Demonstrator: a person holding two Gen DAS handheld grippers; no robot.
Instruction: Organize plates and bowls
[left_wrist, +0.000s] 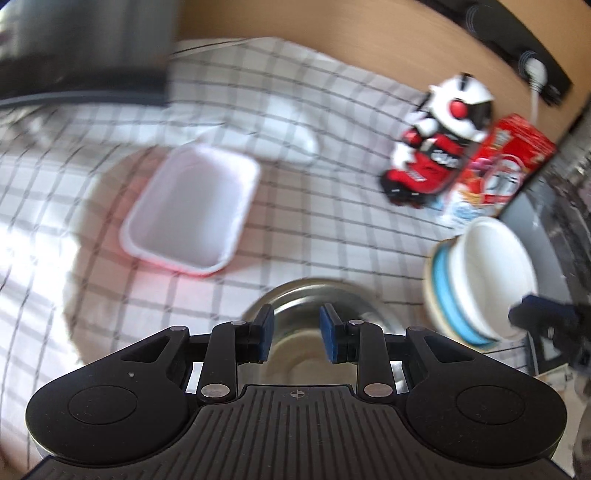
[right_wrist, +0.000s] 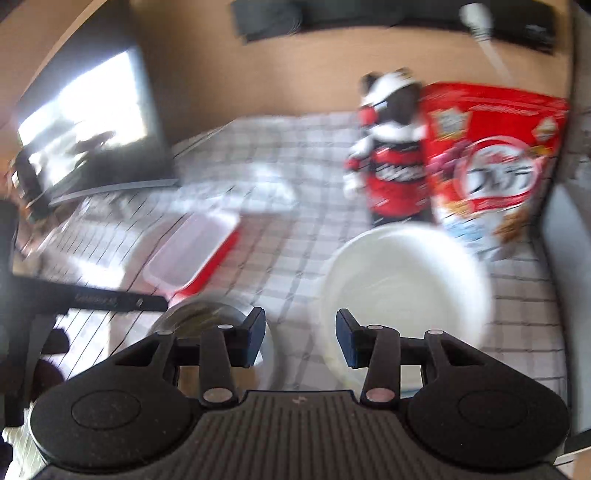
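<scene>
My left claw (left_wrist: 296, 332) hangs half-open and empty over the metal bowl (left_wrist: 317, 295), and my right claw (right_wrist: 300, 338) gapes empty between that bowl and the white bowl (right_wrist: 402, 273). Around them on the checked tabletop (left_wrist: 110, 288) sit a red-rimmed tray (left_wrist: 192, 210), a toy figure (left_wrist: 439, 136) and a cereal bag (right_wrist: 491, 166). Only the left view shows the blue dishes (left_wrist: 448, 295) stacked under the white bowl.

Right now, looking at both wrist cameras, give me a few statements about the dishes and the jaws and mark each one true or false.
1. The left gripper holds nothing. True.
2. The white bowl sits on a blue-rimmed stack. True.
3. The rectangular container is green. False: it is white inside with a red outside.
4. The cereal bag lies flat by the metal bowl. False: it stands beside the toy figure.
5. The right gripper jaws stand apart. True.
</scene>
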